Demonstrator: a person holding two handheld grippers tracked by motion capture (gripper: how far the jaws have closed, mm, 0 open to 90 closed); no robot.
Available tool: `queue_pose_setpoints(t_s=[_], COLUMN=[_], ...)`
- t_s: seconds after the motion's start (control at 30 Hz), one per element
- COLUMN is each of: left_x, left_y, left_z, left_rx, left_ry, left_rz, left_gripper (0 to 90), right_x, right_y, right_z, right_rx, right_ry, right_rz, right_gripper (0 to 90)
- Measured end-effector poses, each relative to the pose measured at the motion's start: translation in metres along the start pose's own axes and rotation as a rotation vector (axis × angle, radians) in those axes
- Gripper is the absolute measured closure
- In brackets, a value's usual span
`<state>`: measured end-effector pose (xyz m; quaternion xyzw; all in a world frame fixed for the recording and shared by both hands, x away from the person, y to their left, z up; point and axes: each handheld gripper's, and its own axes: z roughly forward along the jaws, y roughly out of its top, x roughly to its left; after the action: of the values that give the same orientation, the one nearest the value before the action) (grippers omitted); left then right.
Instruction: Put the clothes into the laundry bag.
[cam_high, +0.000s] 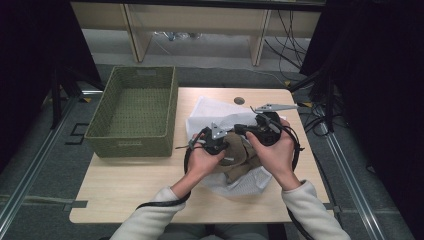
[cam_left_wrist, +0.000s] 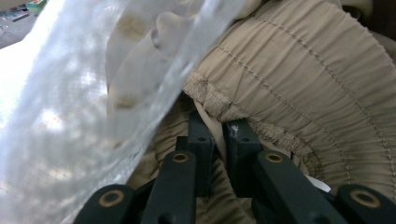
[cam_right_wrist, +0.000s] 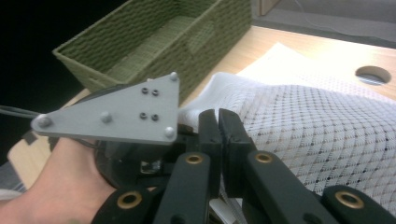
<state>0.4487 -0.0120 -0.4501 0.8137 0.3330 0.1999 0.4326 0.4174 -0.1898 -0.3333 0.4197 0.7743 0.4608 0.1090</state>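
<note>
One table (cam_high: 130, 185) takes up the middle of the high view, pale wood, with a round hole (cam_high: 239, 100) near its far edge. One basket (cam_high: 134, 111), green and woven, stands on it at the left of centre; its inside is bare. One mesh bag (cam_high: 210, 112), white, lies right of the basket, and it runs from the upper centre of the table down under the hands. One beige garment (cam_high: 243, 154) with a gathered elastic band sits in the bag's mouth, between the two hands at the frame's centre (the left gripper view shows the shirred band at upper right and the mesh as a blur at left).

Two grippers are at work, one in each hand. The left gripper (cam_left_wrist: 218, 130) points into the garment; its jaws stand only a narrow slot apart with a fold of beige cloth (cam_left_wrist: 212, 120) running between them, and whether the pads press on it I cannot tell. The right gripper (cam_right_wrist: 218, 122) is closed, jaws together, at the edge of the mesh bag at centre frame, apparently pinching a thin fold of it. Beside it at left shows the other gripper's grey plate (cam_right_wrist: 116, 112).
</note>
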Motion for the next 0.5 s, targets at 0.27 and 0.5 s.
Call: queue_pose_setpoints(t_s=[0.27, 0.5], left_x=[-0.003, -0.006], left_y=[-0.006, -0.012], left_z=[-0.012, -0.059], left_rx=[-0.012, -0.065], left_ry=[-0.017, -0.062], left_rz=[0.016, 0.047], left_gripper=[60.3, 33.5], right_x=[-0.003, -0.005], right_y=[-0.002, -0.003], right_z=[0.002, 0.006], right_rx=[0.015, 0.021], right_ry=[-0.037, -0.027], right_rz=[0.012, 0.024], right_gripper=[89.9, 89.9])
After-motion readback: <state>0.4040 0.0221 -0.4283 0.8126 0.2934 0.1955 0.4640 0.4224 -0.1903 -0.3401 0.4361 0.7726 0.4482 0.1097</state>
